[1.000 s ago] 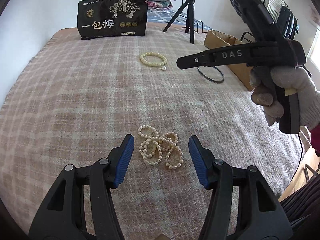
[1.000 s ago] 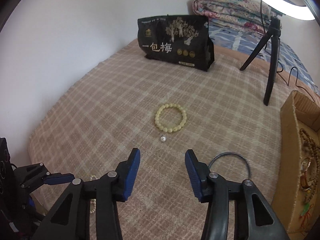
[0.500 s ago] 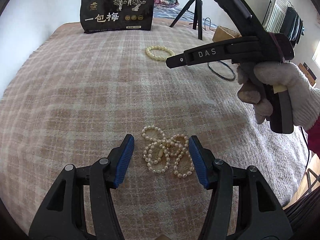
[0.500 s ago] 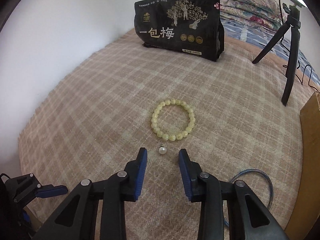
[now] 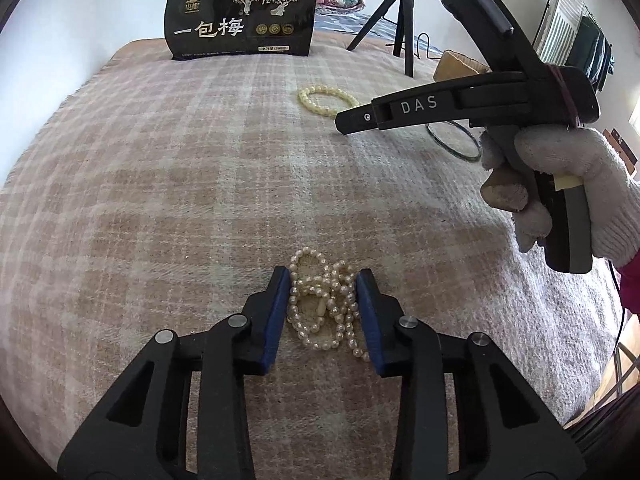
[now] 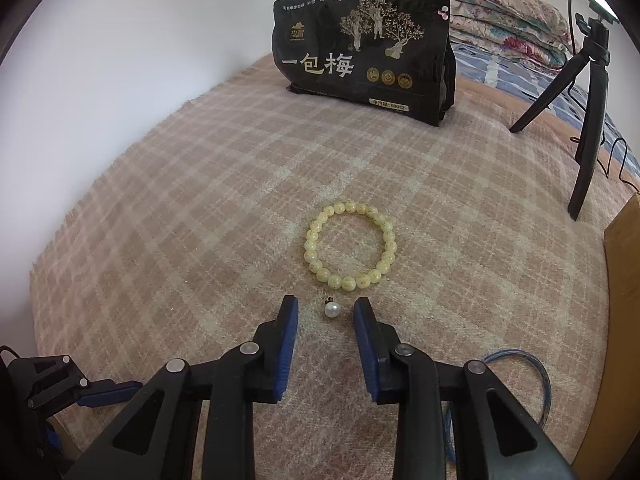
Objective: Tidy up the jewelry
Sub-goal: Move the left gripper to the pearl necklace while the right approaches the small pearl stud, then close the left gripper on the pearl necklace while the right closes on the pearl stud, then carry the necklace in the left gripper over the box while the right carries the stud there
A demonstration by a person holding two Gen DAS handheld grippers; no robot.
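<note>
Two handheld grippers: the left gripper [image 5: 322,280] and the right gripper [image 6: 326,308]. One gloved hand [image 5: 560,184] in sight. One tangled heap of pearl strands [image 5: 324,304]; the number of strands in it cannot be told. One yellow bead bracelet [image 6: 350,246]. One loose white pearl [image 6: 332,311]. One thin dark ring [image 5: 454,140], seen bluish in the right wrist view. One black printed bag [image 6: 360,56]. One black tripod [image 6: 588,92]. One cardboard box [image 6: 624,280]. One plaid blanket [image 5: 160,168]. One stack of folded quilts [image 6: 500,16]; layers not countable.
</note>
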